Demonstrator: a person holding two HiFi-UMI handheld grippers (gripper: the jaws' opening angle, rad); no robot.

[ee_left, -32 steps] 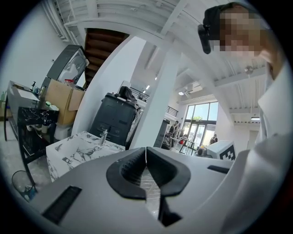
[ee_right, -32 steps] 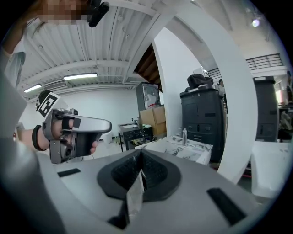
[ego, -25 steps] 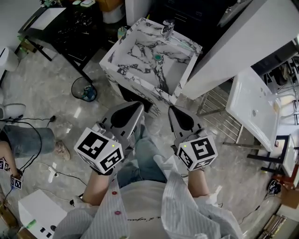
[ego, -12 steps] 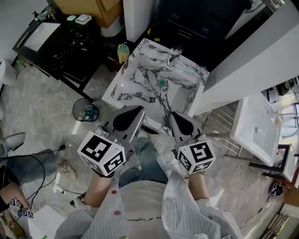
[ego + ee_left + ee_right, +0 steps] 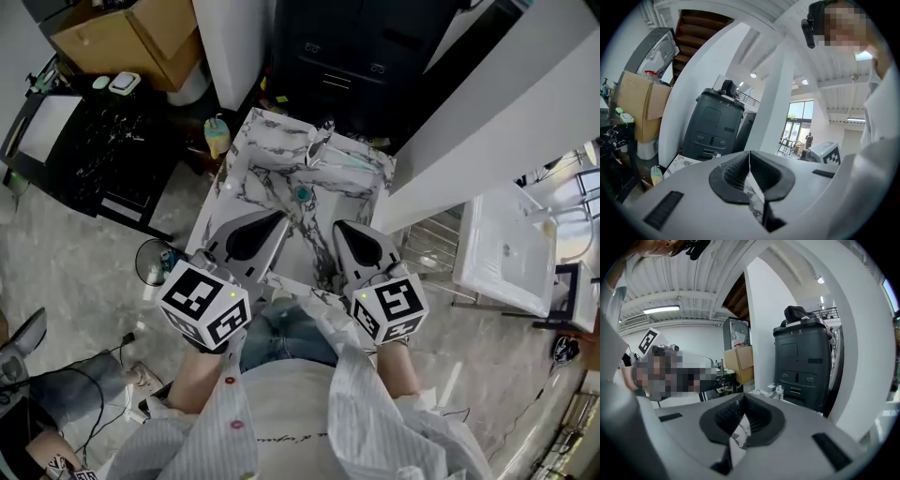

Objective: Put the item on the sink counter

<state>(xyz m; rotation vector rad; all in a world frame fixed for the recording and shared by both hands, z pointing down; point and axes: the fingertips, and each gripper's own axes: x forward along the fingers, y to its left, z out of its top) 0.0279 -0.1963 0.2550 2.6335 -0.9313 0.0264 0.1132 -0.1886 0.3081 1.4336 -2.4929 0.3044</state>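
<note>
A white marble sink [image 5: 251, 178] with dark veins stands just ahead of me in the head view, with a chrome faucet [image 5: 319, 147] at its back rim and a green drain [image 5: 302, 194] in the basin. Over the sink's near edge, my left gripper [image 5: 277, 218] and right gripper [image 5: 338, 226] are side by side, both shut and empty. A small yellow-green bottle [image 5: 217, 137] stands just off the sink's left side; it also shows in the left gripper view as the bottle [image 5: 656, 175]. The faucet [image 5: 778, 390] appears past the right gripper's jaws.
A dark grey cabinet [image 5: 337, 47] stands behind the sink, a white slanted wall [image 5: 487, 103] to its right. To the left are a black table [image 5: 84, 141], a cardboard box [image 5: 122, 37] and a round bin [image 5: 153, 264]. A white basin [image 5: 502, 248] is at far right.
The view has advanced toward the marble sink, which now lies right under the gripper tips instead of well ahead. Both grippers stayed shut and side by side.
</note>
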